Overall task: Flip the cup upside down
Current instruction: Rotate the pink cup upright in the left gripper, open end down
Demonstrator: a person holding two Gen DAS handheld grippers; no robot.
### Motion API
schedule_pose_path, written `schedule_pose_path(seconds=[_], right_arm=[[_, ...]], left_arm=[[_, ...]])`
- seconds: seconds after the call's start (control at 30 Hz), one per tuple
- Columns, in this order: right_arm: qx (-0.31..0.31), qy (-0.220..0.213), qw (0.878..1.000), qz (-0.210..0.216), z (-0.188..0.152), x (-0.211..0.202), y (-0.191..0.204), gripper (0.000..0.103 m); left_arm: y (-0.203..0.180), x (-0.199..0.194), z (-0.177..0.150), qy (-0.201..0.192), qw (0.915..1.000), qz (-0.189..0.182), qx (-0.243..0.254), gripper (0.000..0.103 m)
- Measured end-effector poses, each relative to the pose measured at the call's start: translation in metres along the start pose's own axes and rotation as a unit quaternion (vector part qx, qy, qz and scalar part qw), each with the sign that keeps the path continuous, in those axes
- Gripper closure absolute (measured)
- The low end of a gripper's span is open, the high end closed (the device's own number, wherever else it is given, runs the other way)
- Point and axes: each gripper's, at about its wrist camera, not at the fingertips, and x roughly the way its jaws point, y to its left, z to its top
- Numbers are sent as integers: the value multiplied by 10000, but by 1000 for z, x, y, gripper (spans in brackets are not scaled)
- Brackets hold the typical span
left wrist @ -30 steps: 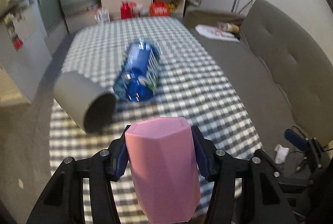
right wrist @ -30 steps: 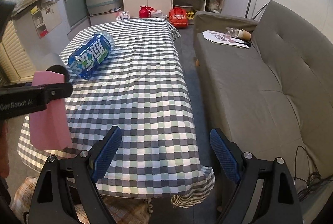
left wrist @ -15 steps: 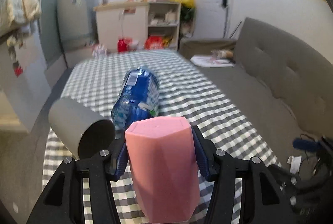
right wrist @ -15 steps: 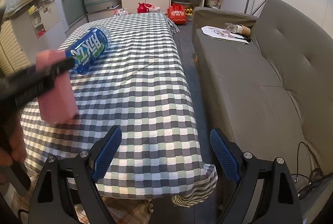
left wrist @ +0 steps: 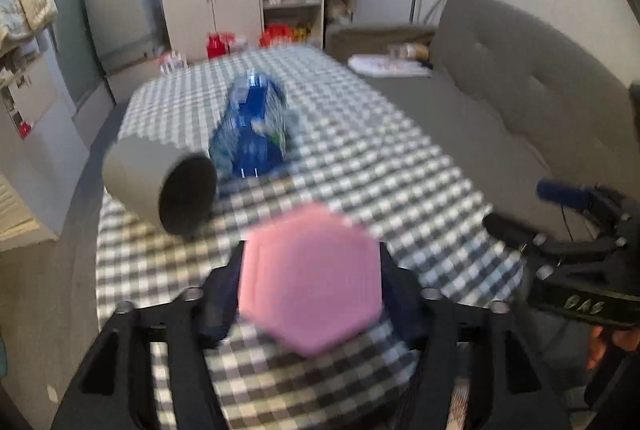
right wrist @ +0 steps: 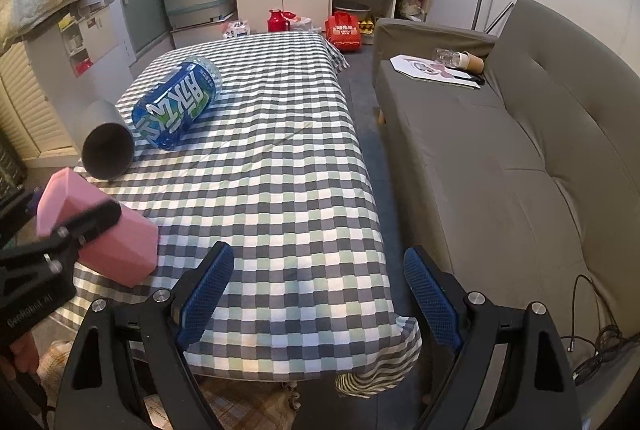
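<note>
The pink cup (left wrist: 310, 276), upright a second ago, is now tipping forward, its flat end facing the left wrist camera; the left gripper (left wrist: 310, 294) is clenching it above the checkered surface (right wrist: 280, 158). The right gripper (right wrist: 316, 294) is hanging released nearby, so the flip looks about half done.

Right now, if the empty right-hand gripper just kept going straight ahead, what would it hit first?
Probably the checkered tablecloth: the open right gripper points over the table's bare near end. The blue bottle and grey cup lie off to its left.
</note>
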Motion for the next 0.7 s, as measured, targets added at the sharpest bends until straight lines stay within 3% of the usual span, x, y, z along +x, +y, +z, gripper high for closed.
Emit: schedule_pose_path(seconds=[0.07, 0.17, 0.2, 0.23, 0.27, 0.5, 0.7], right_arm=[[0, -28, 10000, -3, 1, -3, 0, 16], [6, -42, 10000, 2, 1, -5, 0, 16], [6, -31, 10000, 7, 0, -4, 0, 16], [4, -20, 10000, 18, 0, -4, 1, 16], [3, -8, 10000, 21, -1, -3, 1, 16], [5, 41, 10000, 67, -2, 3, 4, 16], [-19, 81, 9999, 80, -3, 8, 6, 16]], left_arm=[[-2, 4, -5, 70, 9999, 108, -79, 22], [-1, 15, -13, 228, 9995, -103, -218, 22], [-2, 21, -15, 325, 9992, -85, -224, 24], [-3, 26, -17, 414, 9989, -56, -193, 35], [-4, 32, -18, 523, 9985, 20, -129, 35], [1, 29, -18, 229, 9993, -5, -304, 37], [8, 37, 8, -275, 9987, 175, -402, 37]])
